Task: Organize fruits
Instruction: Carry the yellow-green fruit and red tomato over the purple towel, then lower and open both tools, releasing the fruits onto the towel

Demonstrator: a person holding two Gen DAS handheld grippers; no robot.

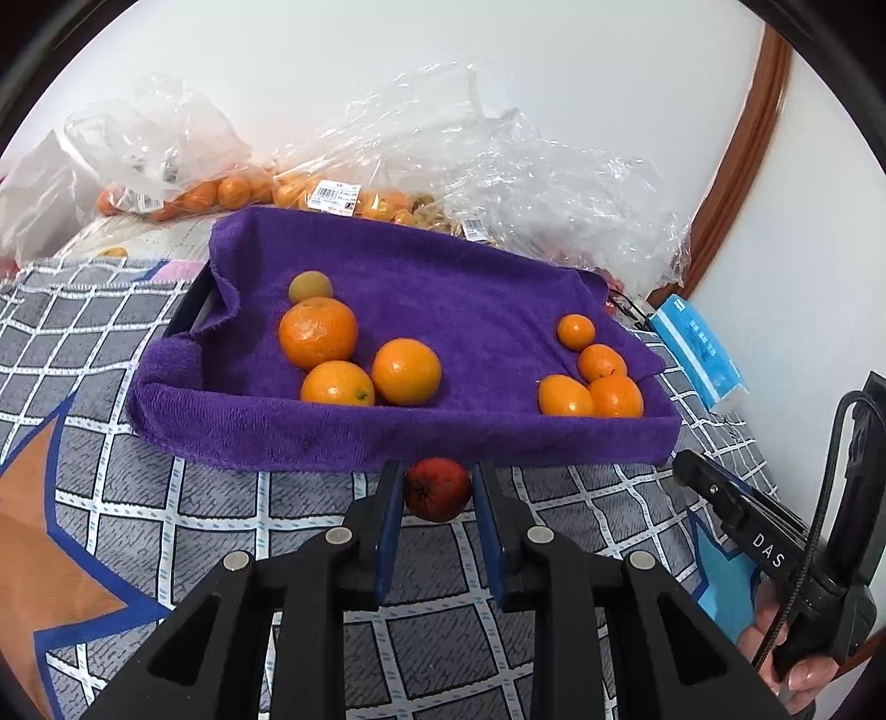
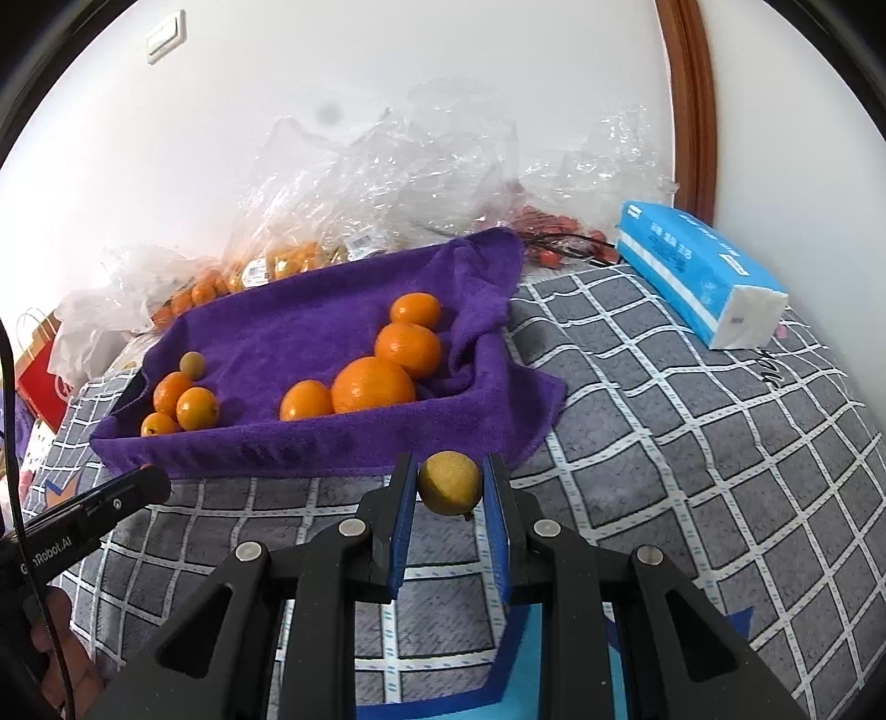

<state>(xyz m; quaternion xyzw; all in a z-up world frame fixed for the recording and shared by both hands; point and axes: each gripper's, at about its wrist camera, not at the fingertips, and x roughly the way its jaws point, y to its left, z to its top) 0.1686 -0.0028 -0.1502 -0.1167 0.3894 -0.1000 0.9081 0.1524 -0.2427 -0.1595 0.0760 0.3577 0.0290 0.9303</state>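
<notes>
Left wrist view: left gripper [image 1: 437,487] is clamped on a small red fruit [image 1: 437,490], held just in front of the near edge of a tray draped in a purple towel [image 1: 443,288]. The blue pads touch the fruit on both sides.

Surface is a bed or soft top under a grey quilt [image 1: 221,498] with a white grid — an orange and blue star shape shows at the left. The tray sits on it, its dark rim [image 1: 191,307] peeking out at the left where the towel sags.

On the towel, two clusters of oranges, well apart: a left group [image 1: 354,360] of three large ones plus a small yellowish fruit [image 1: 310,287] touching the rearmost, and a right group [image 1: 598,376] of four smaller ones in the corner.

Right wrist view: right gripper [image 2: 449,490] is clamped on a yellow fruit [image 2: 449,483], also just short of the tray's near edge.

Room — plain white wall behind, with a light switch [image 2: 166,36] high at the left and a brown wooden door frame [image 2: 689,105] at the right. Crumpled clear plastic bags [image 2: 387,183] lie against the wall behind the tray, some with more oranges inside. A blue tissue pack [image 2: 698,271] lies on the quilt to the right; small red fruits [image 2: 554,227] sit behind it.
</notes>
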